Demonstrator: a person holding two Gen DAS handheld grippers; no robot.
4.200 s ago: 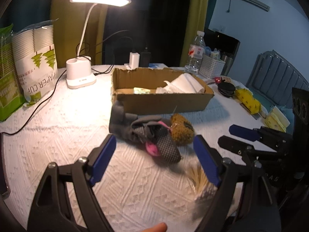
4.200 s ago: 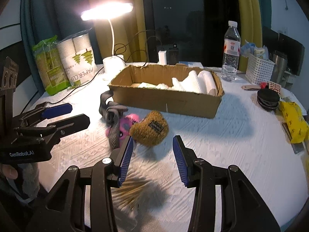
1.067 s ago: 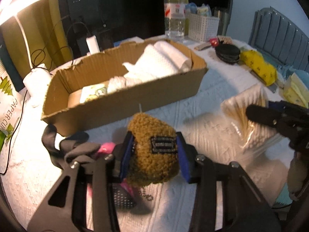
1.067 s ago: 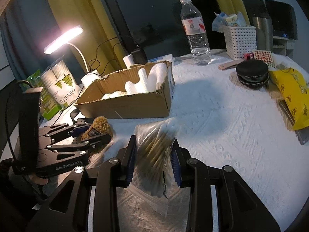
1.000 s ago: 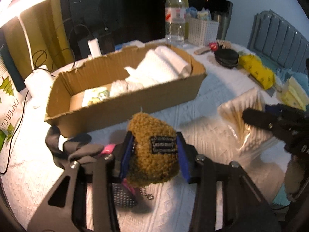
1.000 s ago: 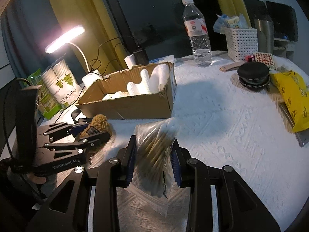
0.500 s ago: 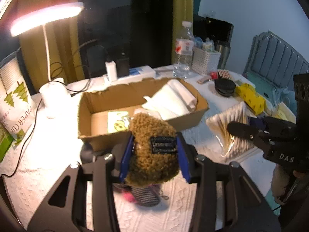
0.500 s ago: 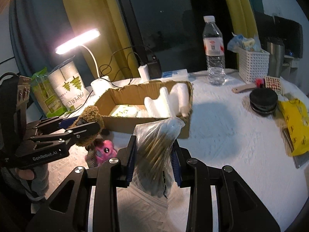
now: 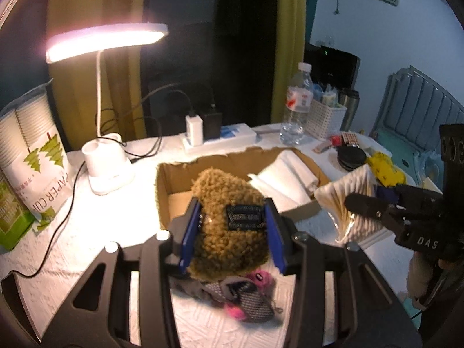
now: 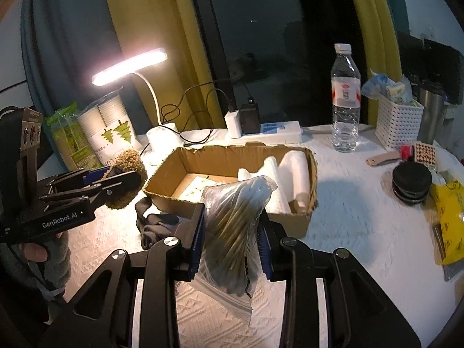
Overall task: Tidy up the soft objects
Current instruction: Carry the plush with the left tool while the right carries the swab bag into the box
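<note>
My left gripper (image 9: 232, 232) is shut on a fuzzy brown pouch (image 9: 229, 226) with a dark label, lifted above the table in front of the cardboard box (image 9: 165, 191). In the right wrist view the same pouch (image 10: 127, 179) hangs left of the box (image 10: 290, 220). My right gripper (image 10: 232, 232) is shut on a clear bag of cotton swabs (image 10: 235, 232), raised just before the box; the bag (image 9: 348, 200) shows at right in the left wrist view. White rolls (image 10: 293, 174) and a small packet lie inside the box. A pink plush and grey socks (image 9: 240, 298) stay on the cloth below the pouch.
A lit desk lamp (image 9: 107, 156) and a pack of paper cups (image 9: 32, 156) stand at the left. Behind the box are a power strip (image 10: 272, 130), a water bottle (image 10: 345, 101) and a white basket (image 10: 397, 124). A black round case (image 10: 411, 182) and yellow pack (image 10: 449, 217) lie right.
Both grippers have risen with their loads and moved toward the box. The pouch now hangs over the box's near wall; the pink plush and socks stay behind on the cloth.
</note>
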